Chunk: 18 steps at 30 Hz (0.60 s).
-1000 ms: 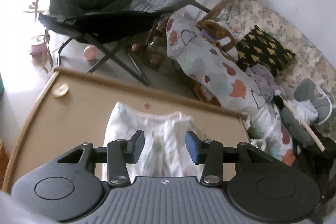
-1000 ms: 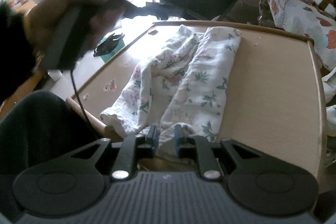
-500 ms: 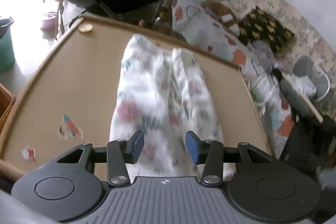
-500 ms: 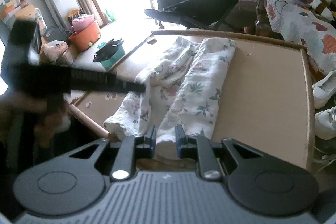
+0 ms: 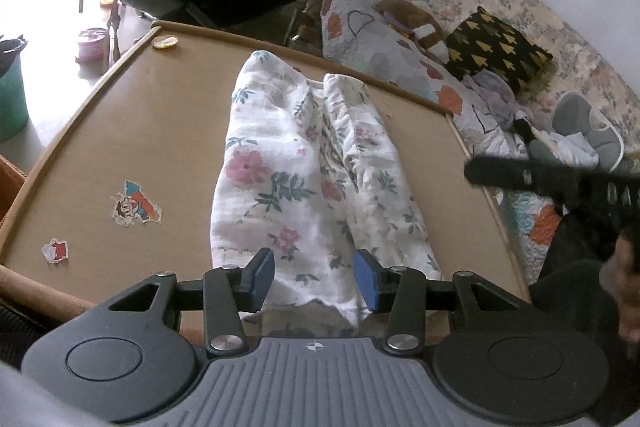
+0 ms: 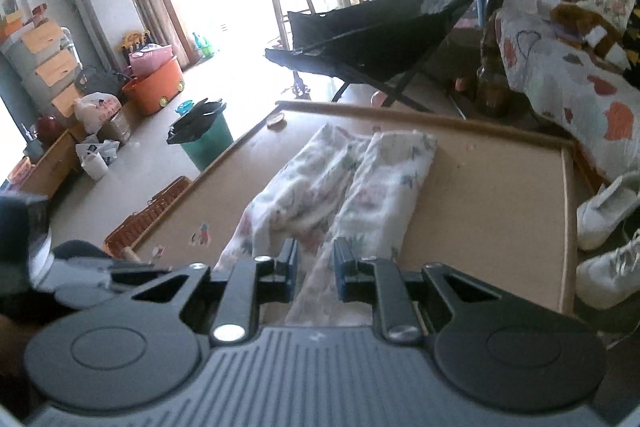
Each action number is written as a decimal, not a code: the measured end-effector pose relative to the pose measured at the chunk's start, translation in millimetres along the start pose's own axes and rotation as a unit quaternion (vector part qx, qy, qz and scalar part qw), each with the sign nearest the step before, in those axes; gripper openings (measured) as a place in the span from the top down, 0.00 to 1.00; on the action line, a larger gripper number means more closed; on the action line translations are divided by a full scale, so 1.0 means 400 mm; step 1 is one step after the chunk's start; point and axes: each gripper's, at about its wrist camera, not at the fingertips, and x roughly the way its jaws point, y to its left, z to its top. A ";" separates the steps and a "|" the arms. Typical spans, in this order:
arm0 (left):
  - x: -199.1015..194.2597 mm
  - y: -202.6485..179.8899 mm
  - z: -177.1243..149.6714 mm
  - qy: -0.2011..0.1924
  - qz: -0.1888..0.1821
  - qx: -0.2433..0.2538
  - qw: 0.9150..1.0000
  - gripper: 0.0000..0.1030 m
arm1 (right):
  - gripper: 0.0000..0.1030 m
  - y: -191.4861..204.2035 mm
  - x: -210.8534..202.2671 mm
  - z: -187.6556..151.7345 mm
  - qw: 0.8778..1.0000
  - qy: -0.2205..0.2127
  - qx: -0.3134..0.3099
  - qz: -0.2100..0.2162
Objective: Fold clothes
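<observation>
Above table point(image 5: 132, 147), both tongs point(image 5: 314, 277) point(image 6: 316, 269) tilt downward.

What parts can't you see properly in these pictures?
- Left wrist view: the near hem of the floral garment is hidden behind the left gripper.
- Left wrist view: the right gripper is a dark blur, cut off by the edge.
- Right wrist view: whether the right gripper pinches cloth; the garment looks blurred there.
</observation>
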 end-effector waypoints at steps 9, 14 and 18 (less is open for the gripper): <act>0.000 0.004 -0.003 -0.004 -0.009 -0.006 1.000 0.55 | 0.82 -0.006 0.034 0.061 1.000 -0.006 -0.004 -0.012; 0.005 0.006 -0.003 -0.002 -0.010 -0.004 1.000 0.55 | 0.81 -0.016 0.071 0.103 1.000 -0.014 0.003 -0.015; 0.005 0.013 -0.003 -0.004 -0.010 -0.009 1.000 0.55 | 0.73 -0.025 0.110 0.135 1.000 -0.017 0.014 -0.010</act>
